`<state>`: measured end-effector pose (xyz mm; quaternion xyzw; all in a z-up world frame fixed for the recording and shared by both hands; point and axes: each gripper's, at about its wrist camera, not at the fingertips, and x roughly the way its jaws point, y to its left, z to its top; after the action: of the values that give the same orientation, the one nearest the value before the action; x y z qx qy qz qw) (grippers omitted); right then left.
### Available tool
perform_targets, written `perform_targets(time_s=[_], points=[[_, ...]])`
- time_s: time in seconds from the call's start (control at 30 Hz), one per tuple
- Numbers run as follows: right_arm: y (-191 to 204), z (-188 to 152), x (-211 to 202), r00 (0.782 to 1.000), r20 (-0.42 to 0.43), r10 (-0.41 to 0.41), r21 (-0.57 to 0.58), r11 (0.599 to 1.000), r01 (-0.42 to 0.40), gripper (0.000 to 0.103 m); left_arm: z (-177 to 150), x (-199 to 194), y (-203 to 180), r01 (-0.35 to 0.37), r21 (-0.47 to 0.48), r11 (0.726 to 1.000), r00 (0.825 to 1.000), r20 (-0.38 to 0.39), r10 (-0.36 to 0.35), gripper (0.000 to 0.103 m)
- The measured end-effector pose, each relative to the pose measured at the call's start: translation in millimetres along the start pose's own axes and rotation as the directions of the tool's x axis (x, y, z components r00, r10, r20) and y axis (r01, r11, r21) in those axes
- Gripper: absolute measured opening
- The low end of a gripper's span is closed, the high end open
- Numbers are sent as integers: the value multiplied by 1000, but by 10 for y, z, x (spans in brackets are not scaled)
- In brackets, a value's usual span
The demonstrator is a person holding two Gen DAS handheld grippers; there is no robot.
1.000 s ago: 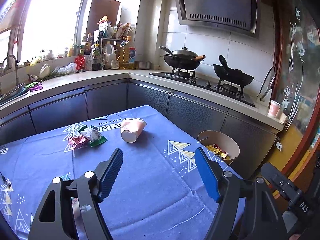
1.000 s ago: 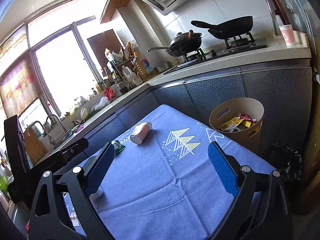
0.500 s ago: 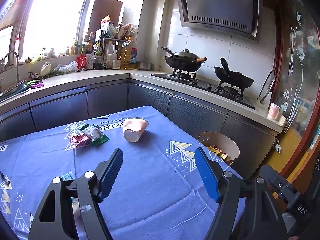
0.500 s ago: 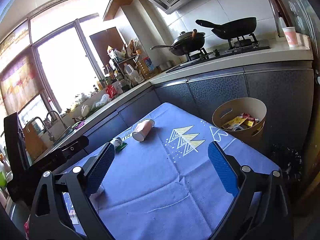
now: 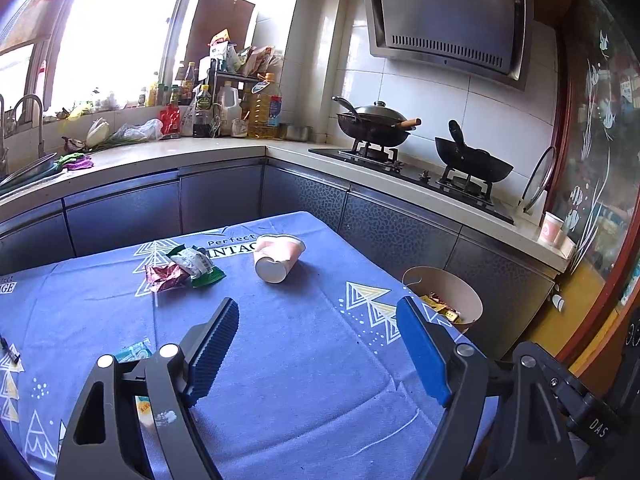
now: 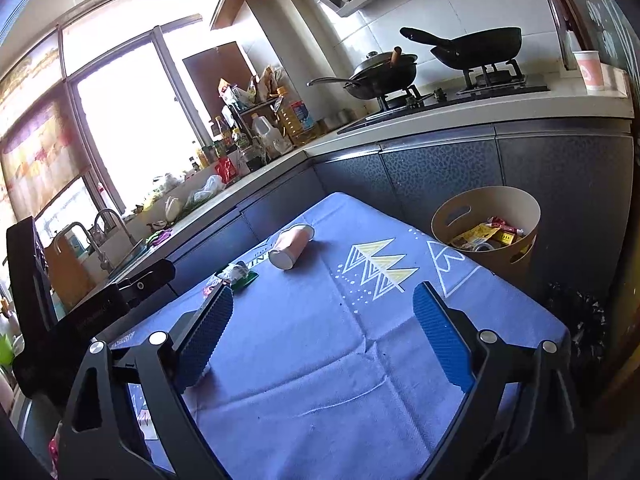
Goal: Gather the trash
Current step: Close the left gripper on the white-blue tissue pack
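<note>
Currently the pink paper cup lies at 12 o'clock beyond the empty, opening left gripper, its axis toward 1 o'clock; the right gripper is spread, empty.

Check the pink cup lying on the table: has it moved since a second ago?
No. The pink cup lies just right of the tablecloth's printed lettering, as before.

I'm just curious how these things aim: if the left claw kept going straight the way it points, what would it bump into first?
Probably the blue tablecloth, bare between its opening, empty jaws. The left claw tilts downward, so it likely lands short of the tipped pink cup; depth is hard to judge.
</note>
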<state>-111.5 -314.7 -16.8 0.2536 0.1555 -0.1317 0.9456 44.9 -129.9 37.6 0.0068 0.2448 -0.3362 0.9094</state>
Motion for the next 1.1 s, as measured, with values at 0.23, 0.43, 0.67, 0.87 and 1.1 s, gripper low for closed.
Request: perform_targets(time_s=[0.23,0.43,0.67,0.87,1.1], points=[[79,-30,81,999,-38,11,-23,1000,-12,88,-13,-5,119,-17,-21,1000,1000,3,17,83],[126,-62,152,998,-63,18,-32,999,-20,88,-39,2,232,-42,-41,998,999,-2,42,85],[194,-116,284,992,-120,39,-56,997,-46,82,-83,-7,460,-91,-74,993,996,-12,91,86],[213,-158,373,987,-148,55,-65,996,-65,82,-125,-136,1211,-235,-192,953,972,-49,230,86],[247,-232,564,971,-219,96,-77,990,-115,81,-395,-161,1862,-376,-307,874,925,-188,331,86]])
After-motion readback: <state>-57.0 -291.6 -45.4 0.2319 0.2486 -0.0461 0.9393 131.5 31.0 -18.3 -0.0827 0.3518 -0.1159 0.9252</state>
